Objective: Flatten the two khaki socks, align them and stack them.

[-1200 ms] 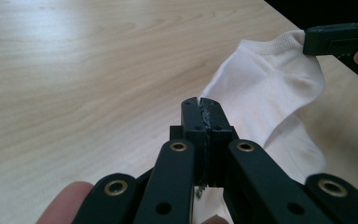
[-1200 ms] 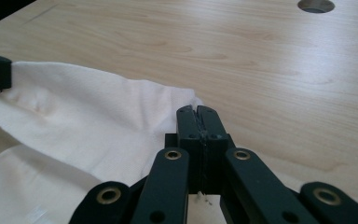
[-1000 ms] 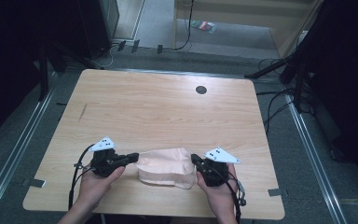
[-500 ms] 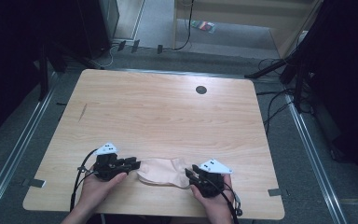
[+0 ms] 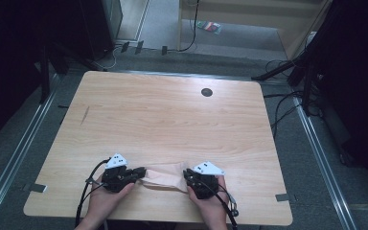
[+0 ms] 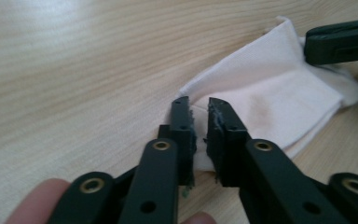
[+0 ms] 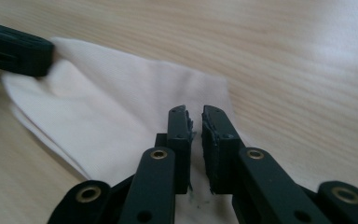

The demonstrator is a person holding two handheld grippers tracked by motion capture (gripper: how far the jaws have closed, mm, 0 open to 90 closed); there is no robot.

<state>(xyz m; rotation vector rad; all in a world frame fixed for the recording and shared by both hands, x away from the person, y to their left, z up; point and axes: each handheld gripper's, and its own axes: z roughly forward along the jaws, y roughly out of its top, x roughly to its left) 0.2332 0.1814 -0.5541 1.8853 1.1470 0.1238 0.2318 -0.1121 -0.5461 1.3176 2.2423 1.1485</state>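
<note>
A pale pinkish-white folded cloth (image 5: 165,175) lies flat on the light wooden table (image 5: 172,115), low in the high view, between the two tools. The left hand-held gripper (image 5: 141,171) and the right hand-held gripper (image 5: 187,173) each straddle one end of it. Their jaws have just been closing and now stand a narrow slit apart, with cloth in the gap but probably not yet clamped. The step looks like re-gripping both ends, so the next move is a firm pinch before lifting. The cloth's edges under the jaws are hidden and its layers are hard to count.
</note>
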